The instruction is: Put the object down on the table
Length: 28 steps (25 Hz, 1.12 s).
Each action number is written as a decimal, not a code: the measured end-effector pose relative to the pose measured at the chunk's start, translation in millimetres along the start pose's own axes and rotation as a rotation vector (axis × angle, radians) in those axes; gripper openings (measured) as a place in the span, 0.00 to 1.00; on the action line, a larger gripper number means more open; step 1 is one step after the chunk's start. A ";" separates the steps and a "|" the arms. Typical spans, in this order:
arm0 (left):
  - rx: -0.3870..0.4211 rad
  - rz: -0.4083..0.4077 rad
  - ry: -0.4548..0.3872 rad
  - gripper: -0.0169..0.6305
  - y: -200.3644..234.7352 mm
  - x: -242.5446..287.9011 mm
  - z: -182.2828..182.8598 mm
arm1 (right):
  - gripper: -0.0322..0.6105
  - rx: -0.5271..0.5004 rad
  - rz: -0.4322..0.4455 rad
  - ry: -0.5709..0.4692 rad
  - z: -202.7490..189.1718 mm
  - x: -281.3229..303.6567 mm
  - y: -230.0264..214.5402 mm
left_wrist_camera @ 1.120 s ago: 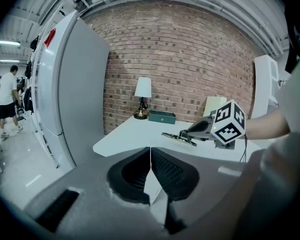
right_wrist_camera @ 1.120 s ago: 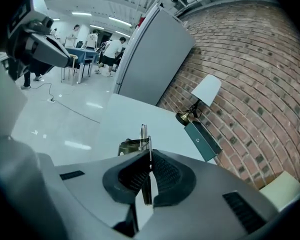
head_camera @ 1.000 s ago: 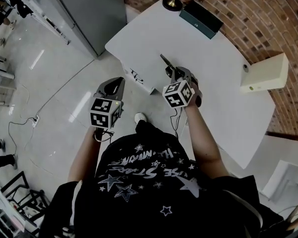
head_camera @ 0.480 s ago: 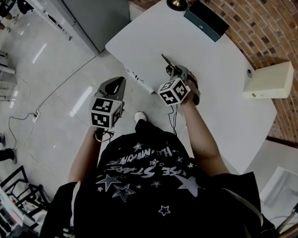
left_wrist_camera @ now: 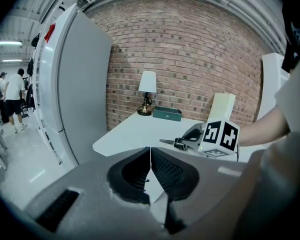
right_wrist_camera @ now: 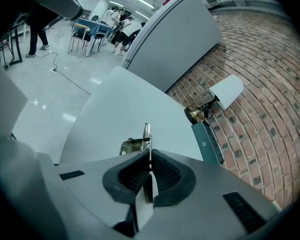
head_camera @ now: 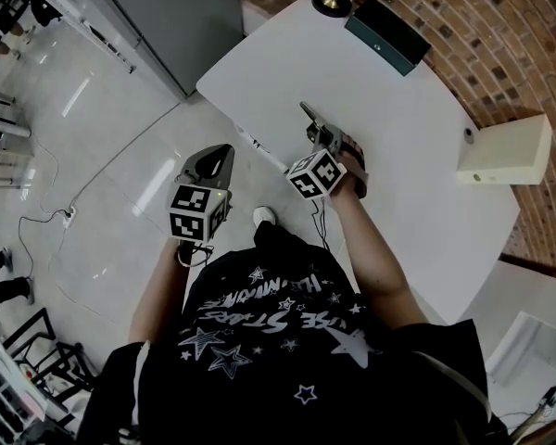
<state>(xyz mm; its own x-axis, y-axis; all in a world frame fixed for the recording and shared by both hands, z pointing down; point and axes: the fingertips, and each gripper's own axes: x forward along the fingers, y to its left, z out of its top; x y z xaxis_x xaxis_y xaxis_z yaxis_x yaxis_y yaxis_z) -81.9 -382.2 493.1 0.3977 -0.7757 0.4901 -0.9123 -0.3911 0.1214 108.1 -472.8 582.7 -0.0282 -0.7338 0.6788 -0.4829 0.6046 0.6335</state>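
Note:
A slim metal tool (head_camera: 311, 118) with a brass-coloured body (right_wrist_camera: 134, 145) sticks forward out of my right gripper (head_camera: 326, 138), which is shut on it above the near left part of the white table (head_camera: 417, 119). In the right gripper view the pads (right_wrist_camera: 161, 170) pinch the tool's thin blade (right_wrist_camera: 147, 134). The tool is off the tabletop; how far I cannot tell. My left gripper (head_camera: 224, 150) hangs over the floor, left of the table, jaws shut with nothing in them (left_wrist_camera: 150, 157). From the left gripper view the right gripper (left_wrist_camera: 186, 141) and the tool (left_wrist_camera: 168, 142) show side-on.
At the table's far end stand a dark green box (head_camera: 387, 33) and a small lamp (head_camera: 334, 0). A cream box (head_camera: 502, 151) stands by the right edge against the brick wall. A grey cabinet (head_camera: 171, 17) rises left of the table. Cables lie on the floor (head_camera: 46, 230).
My right gripper has drifted slightly left and turned a little, with the tool still in it. The left gripper has stayed put.

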 end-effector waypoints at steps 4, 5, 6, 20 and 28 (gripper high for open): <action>0.002 0.001 0.002 0.06 -1.8 0.0 -0.6 | 0.07 -0.017 -0.004 -0.007 -0.2 1.5 2.3; 0.002 0.000 0.002 0.06 -2.3 -0.3 -1.1 | 0.08 -0.023 -0.005 -0.012 -0.1 1.5 2.7; 0.002 0.000 0.003 0.06 -2.9 -0.8 -2.0 | 0.08 -0.030 -0.007 -0.016 0.1 1.1 3.5; 0.004 -0.001 0.013 0.06 -4.8 -10.7 -12.8 | 0.12 -0.092 -0.005 -0.038 -2.3 -2.2 24.8; 0.001 0.004 0.005 0.06 -0.3 -17.0 -14.8 | 0.13 -0.064 -0.004 -0.041 0.0 -2.8 27.1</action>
<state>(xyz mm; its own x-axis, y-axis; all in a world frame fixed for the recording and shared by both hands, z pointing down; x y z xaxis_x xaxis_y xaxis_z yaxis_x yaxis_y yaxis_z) -89.8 -361.6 497.6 0.3937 -0.7745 0.4951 -0.9137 -0.3887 0.1185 95.1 -454.4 597.9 -0.0625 -0.7475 0.6613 -0.4262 0.6191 0.6596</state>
